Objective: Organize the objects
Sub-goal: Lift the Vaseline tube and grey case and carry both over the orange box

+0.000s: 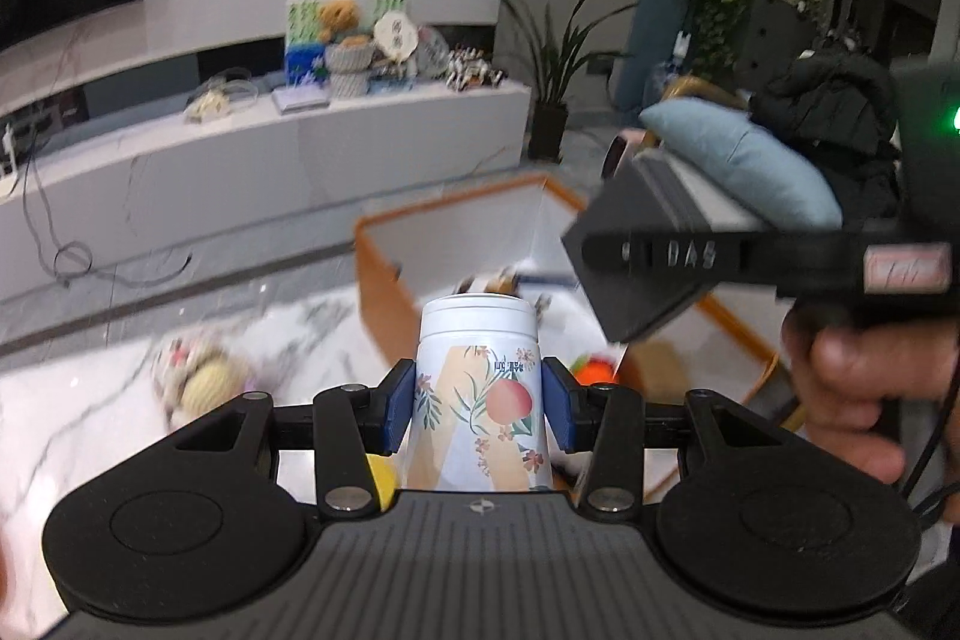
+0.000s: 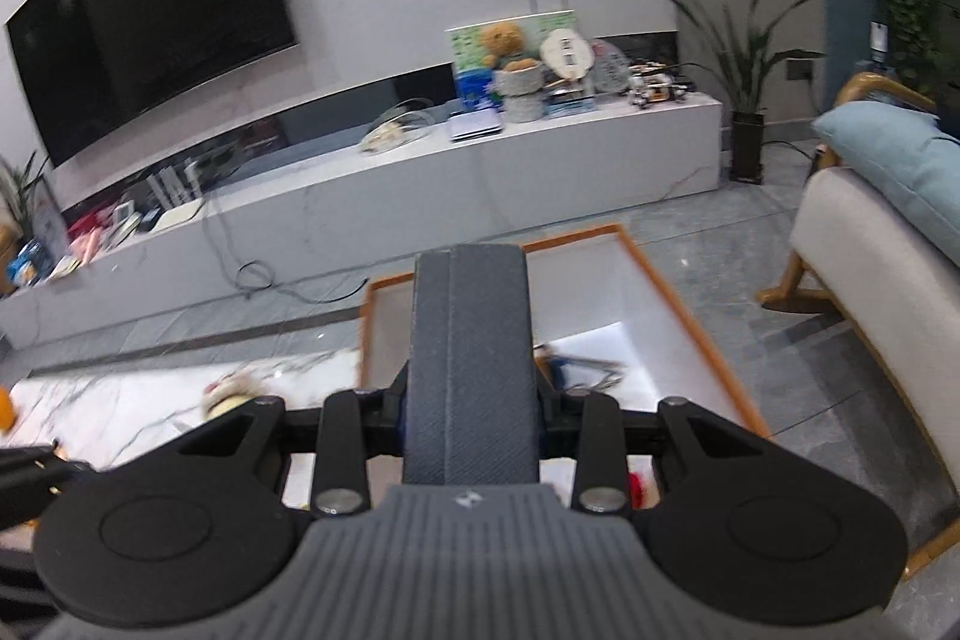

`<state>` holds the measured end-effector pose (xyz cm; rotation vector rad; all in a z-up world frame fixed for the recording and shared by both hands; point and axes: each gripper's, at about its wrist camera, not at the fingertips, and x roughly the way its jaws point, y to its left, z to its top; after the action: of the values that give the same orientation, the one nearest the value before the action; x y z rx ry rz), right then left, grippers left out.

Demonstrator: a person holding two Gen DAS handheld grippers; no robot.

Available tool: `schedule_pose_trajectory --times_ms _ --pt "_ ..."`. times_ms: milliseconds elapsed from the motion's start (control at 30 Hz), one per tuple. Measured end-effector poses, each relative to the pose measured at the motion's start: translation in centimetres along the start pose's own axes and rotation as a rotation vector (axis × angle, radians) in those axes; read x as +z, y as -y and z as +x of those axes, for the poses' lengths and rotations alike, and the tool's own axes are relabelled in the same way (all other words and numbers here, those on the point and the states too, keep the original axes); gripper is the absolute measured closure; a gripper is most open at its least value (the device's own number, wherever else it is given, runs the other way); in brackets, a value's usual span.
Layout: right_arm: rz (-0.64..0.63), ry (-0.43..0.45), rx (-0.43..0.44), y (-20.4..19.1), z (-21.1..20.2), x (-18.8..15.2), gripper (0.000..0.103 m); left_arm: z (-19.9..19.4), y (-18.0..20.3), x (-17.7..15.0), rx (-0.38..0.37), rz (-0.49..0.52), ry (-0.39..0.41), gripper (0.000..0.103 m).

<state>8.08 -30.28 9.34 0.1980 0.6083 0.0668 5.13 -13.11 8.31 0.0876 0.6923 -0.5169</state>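
One orange-rimmed bin (image 2: 690,304) sits on the floor beside the marble table (image 1: 90,400), with small items inside. The right gripper (image 2: 468,418) pinches one dark grey case (image 2: 471,358) above the bin; seen from the left wrist, its side reads "DAS". The left gripper (image 1: 480,403) clamps one white floral can (image 1: 480,400), its small print unreadable.

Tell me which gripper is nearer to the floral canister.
Left. The left gripper is shut on the floral canister, pads on both sides. The right gripper holds a dark grey case up to the canister's right, apart from it.
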Motion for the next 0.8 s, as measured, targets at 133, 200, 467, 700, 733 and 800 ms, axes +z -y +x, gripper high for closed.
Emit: schedule_pose_trajectory --times_ms 133,200,467,700,733,800 --pt "0.033 0.007 -0.047 2.4 0.4 0.7 0.067 1.1 1.5 1.9 -0.016 0.008 0.027 0.051" --pt "0.042 0.008 -0.071 3.4 0.7 0.9 0.067 1.9 2.3 2.5 -0.028 0.009 0.033 0.051" --pt "0.052 -0.042 -0.104 6.2 2.6 0.9 0.067 6.2 3.0 3.4 -0.054 -0.049 -0.016 0.051" --pt "0.041 -0.098 -0.120 7.6 4.2 0.4 0.067 9.0 2.4 2.2 -0.016 -0.097 -0.095 0.051" --pt "0.039 -0.106 -0.120 7.7 4.3 0.3 0.067 9.5 2.4 2.0 -0.014 -0.097 -0.107 0.051" --pt "0.036 -0.121 -0.116 7.8 4.7 0.2 0.067 10.0 2.5 1.8 -0.012 -0.096 -0.123 0.051"
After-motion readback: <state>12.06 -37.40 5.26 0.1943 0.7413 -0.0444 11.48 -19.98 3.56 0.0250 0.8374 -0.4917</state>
